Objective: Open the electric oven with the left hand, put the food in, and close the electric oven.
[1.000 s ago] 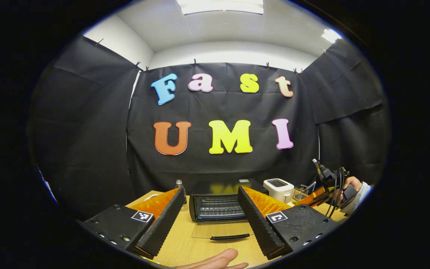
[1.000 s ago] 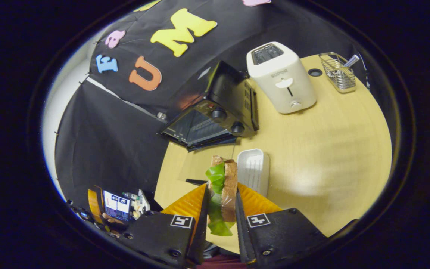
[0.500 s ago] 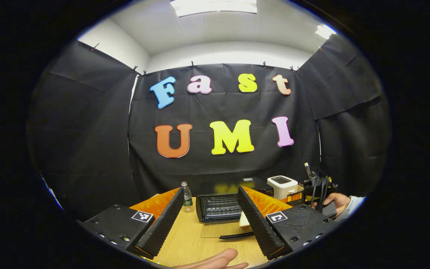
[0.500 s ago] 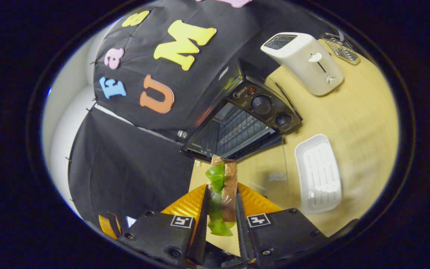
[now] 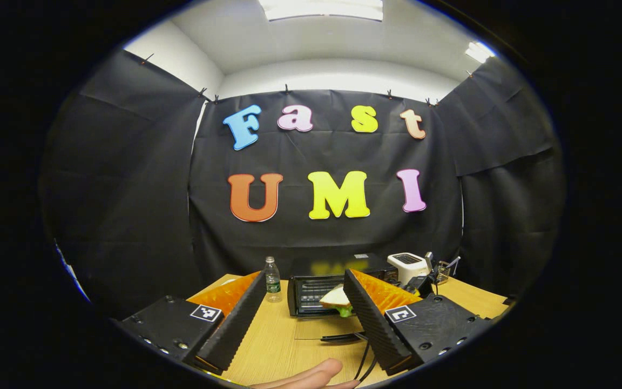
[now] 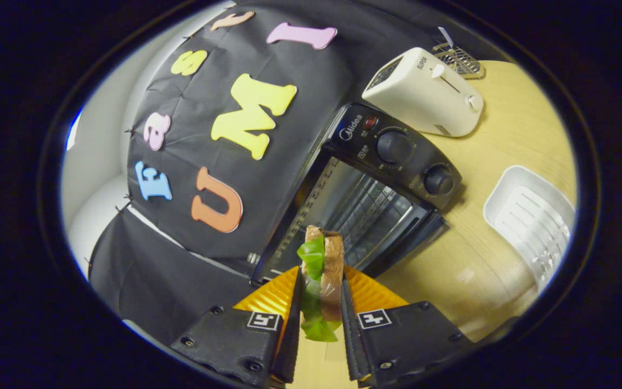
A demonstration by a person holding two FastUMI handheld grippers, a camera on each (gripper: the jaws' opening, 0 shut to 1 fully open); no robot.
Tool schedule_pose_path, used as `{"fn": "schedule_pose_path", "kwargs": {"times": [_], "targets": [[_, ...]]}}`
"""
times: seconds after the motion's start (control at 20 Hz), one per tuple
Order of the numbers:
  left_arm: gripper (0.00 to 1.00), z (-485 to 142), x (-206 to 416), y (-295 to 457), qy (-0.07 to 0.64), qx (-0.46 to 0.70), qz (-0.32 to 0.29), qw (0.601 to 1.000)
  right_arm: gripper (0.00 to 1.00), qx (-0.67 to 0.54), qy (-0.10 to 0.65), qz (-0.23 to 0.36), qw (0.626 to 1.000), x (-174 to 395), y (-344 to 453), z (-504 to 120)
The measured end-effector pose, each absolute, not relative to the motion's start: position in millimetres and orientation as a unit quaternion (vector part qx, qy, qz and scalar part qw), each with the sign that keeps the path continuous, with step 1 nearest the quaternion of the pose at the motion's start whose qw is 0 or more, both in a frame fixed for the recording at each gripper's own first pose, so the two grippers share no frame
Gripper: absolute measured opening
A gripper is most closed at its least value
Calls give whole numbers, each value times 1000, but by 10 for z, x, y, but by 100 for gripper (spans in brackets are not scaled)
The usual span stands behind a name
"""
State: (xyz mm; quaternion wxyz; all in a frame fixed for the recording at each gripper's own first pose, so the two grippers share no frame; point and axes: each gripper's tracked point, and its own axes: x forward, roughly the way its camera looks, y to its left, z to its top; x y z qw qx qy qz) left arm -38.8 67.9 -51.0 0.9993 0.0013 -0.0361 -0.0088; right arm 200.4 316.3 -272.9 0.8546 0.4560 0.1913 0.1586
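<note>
The black electric oven (image 5: pixel 316 283) stands at the back of the wooden table with its glass door (image 5: pixel 326 330) folded down flat; its wire rack (image 6: pixel 365 213) is bare. My right gripper (image 6: pixel 319 302) is shut on a sandwich (image 6: pixel 323 270) of brown bread and green lettuce, held just in front of the oven's mouth. In the left gripper view the sandwich (image 5: pixel 337 299) hangs at the oven opening. My left gripper (image 5: pixel 303 316) stands open over the near table, back from the door, with nothing between its fingers.
A white toaster (image 6: pixel 424 92) stands right of the oven, with a wire basket (image 6: pixel 454 56) behind it. A white ribbed tray (image 6: pixel 529 216) lies on the table at right. A small water bottle (image 5: pixel 272 278) stands left of the oven. A person's hand (image 5: pixel 311 377) lies at the near edge.
My right gripper has carried the sandwich leftward and forward to the oven's mouth. The left gripper has drawn back a little from the oven and stays open.
</note>
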Motion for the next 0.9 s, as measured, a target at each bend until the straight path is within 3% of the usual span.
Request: {"fn": "schedule_pose_path", "kwargs": {"times": [0.45, 0.5, 0.55, 0.6, 0.8, 0.85, 0.9], "targets": [[94, -698, -418, 894, -29, -20, -20, 999, 39, 471, 93, 18, 877, 2898, 3324, -3029], [94, -733, -418, 904, -26, -21, -21, 999, 39, 474, 86, 11, 876, 2938, 3359, -3039], [94, -748, -423, 906, -24, -23, -23, 999, 29, 469, 84, 7, 879, 2974, 3399, -3056], [94, -761, -430, 930, -23, -24, -22, 999, 39, 464, 84, 4, 882, 3001, 3431, -3083], [94, -815, -432, 1006, -20, -27, -22, 999, 43, 445, 87, 1, 892, 3022, 3506, -3161], [94, -825, -430, 1018, -17, -27, -22, 999, 36, 447, 89, -1, 890, 3021, 3495, -3169], [94, -836, -427, 1043, -15, -27, -19, 999, 36, 443, 89, -3, 892, 3023, 3491, -3182]]}}
